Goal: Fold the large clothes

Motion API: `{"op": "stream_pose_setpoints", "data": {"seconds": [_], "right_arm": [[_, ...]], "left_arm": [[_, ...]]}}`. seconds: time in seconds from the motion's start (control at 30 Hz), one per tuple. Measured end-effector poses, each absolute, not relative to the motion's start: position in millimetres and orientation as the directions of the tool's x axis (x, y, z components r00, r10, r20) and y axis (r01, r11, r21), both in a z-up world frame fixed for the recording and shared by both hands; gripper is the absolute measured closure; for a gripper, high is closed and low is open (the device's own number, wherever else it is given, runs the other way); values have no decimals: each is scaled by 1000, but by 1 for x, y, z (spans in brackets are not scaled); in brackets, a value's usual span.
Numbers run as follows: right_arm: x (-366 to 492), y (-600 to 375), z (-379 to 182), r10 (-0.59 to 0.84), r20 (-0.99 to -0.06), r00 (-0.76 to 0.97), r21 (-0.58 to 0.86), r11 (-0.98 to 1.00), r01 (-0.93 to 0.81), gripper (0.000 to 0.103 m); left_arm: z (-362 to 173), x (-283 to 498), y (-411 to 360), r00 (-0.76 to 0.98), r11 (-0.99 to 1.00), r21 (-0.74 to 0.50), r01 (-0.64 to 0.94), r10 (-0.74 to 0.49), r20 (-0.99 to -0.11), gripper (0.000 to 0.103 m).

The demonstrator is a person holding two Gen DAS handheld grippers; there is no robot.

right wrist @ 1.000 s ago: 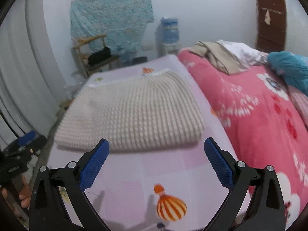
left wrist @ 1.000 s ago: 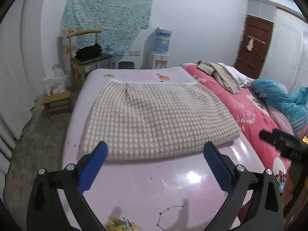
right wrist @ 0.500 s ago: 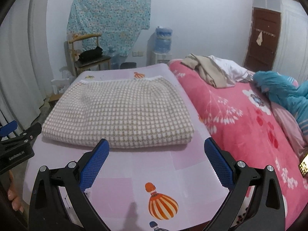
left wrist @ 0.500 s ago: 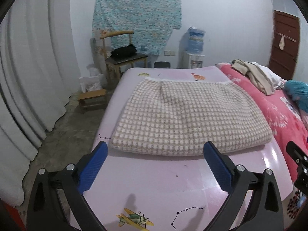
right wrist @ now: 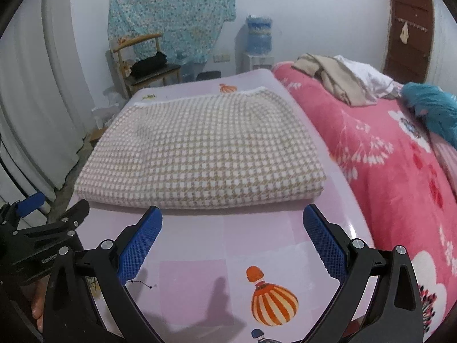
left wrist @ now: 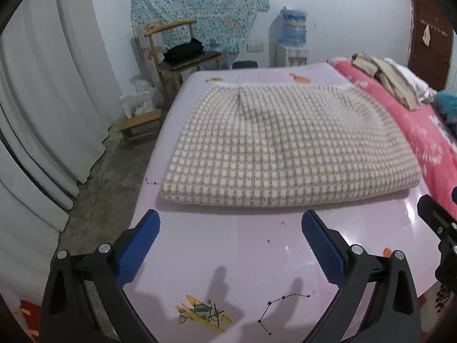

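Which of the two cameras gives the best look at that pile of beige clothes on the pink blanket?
The right wrist view: the pile of beige clothes sits clear and large on the pink blanket. The left wrist view squeezes the pile toward its edge, smaller and blurrier.

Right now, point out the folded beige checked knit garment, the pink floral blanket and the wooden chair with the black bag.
Folded beige checked knit garment [right wrist: 205,154], right wrist view, top face.
Pink floral blanket [right wrist: 380,171], right wrist view, bare middle.
Wooden chair [left wrist: 171,27], left wrist view, backrest rail.
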State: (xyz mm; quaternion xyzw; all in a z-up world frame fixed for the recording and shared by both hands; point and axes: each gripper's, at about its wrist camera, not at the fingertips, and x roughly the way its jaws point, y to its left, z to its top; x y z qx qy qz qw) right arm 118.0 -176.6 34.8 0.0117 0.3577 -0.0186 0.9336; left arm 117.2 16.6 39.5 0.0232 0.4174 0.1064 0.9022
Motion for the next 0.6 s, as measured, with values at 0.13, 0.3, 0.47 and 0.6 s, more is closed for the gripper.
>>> {"op": "stream_pose_setpoints", "data": {"seconds": [0.13, 0.3, 0.47, 0.6], "right_arm": [[121, -172, 28, -30, -690, 723, -5, 999, 37, 8], [122, -170, 26, -35, -700, 714, -9, 999, 40, 8], [124, -168, 23, -52, -715, 697, -33, 999, 41, 8], [124, -166, 22, -55, -720, 692, -40, 999, 37, 8]], "left_arm": [[32, 121, 13, 603, 981, 118, -155, 188, -776, 5], [30, 124, 13, 590, 984, 95, -154, 169, -790, 5], [29, 125, 15, 581, 983, 84, -160, 163, -797, 5], [28, 125, 16, 580, 984, 80, -161, 159, -799, 5]]}}
